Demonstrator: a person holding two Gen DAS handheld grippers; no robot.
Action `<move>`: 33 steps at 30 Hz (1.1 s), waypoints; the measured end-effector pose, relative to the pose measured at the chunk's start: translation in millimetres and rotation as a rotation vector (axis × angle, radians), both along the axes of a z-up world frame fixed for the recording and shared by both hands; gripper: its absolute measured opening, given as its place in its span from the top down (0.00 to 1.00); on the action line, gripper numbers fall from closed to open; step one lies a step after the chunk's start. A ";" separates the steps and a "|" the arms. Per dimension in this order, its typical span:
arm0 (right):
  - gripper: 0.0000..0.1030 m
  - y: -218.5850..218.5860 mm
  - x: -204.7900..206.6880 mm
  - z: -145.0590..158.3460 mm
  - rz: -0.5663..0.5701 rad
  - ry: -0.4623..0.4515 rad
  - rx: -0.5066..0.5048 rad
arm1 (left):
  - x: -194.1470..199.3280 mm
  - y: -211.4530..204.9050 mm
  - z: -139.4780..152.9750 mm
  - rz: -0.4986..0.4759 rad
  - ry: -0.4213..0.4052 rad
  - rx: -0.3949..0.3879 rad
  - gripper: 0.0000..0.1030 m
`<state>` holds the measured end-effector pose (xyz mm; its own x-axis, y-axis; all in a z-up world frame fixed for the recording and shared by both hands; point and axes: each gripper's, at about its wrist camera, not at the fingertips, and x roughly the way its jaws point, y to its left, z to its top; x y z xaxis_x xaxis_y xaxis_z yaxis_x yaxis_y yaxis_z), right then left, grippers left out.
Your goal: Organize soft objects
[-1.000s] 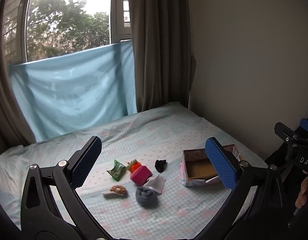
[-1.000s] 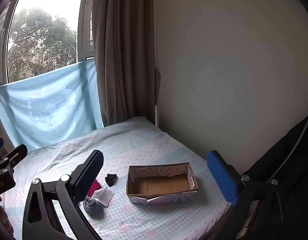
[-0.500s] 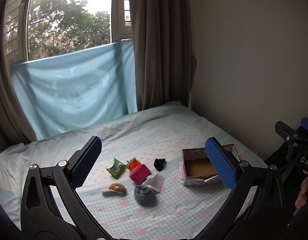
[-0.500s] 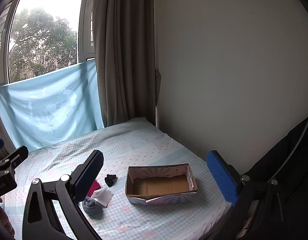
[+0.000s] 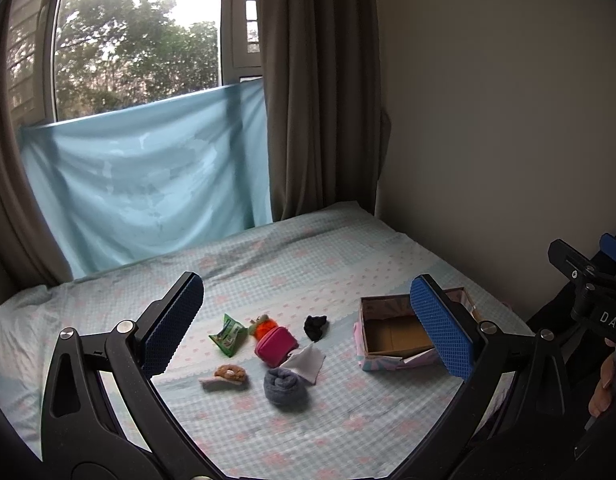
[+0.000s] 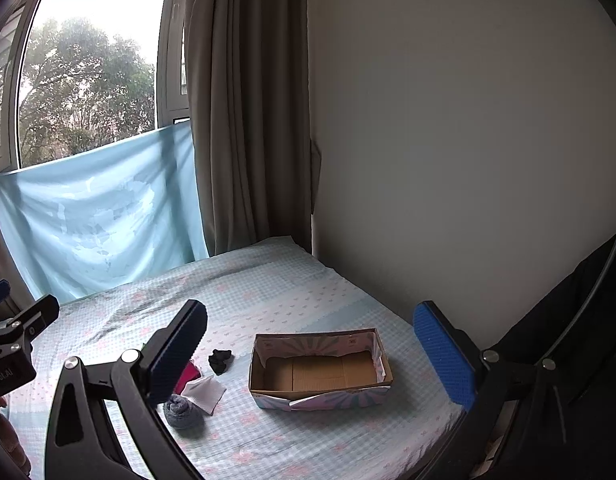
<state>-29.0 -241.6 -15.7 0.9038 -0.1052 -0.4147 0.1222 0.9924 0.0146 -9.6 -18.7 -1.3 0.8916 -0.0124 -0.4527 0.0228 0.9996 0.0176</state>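
Nothing is put away yet. The cardboard box [image 6: 321, 364] on the bed [image 5: 308, 256] is empty. The soft things, like the rolled gray sock [image 5: 286, 386], lie at its 9 o'clock. Left claw [image 5: 308, 328] and right claw [image 6: 311, 356] both gape, holding nothing.

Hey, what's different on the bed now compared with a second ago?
Almost nothing. Both views drifted slightly, nothing was grasped or released. The left gripper and right gripper stay open above the bed; the soft items and the cardboard box lie where they were.
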 end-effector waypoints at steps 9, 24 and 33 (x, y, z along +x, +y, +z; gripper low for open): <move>0.00 -3.0 -2.1 -0.2 0.009 -0.002 0.010 | 1.7 -3.6 -1.3 0.007 0.001 0.004 0.00; 0.00 -7.0 -5.7 0.6 0.026 -0.015 0.014 | -0.4 -6.6 -0.8 0.014 -0.002 0.005 0.00; 0.00 -6.6 -6.1 2.2 0.009 -0.014 0.008 | -1.1 -6.5 0.1 0.011 -0.004 0.004 0.00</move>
<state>-35.1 -248.2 -13.5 0.9103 -0.0943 -0.4031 0.1134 0.9933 0.0237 -10.8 -25.2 -1.3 0.8934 -0.0009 -0.4492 0.0120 0.9997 0.0218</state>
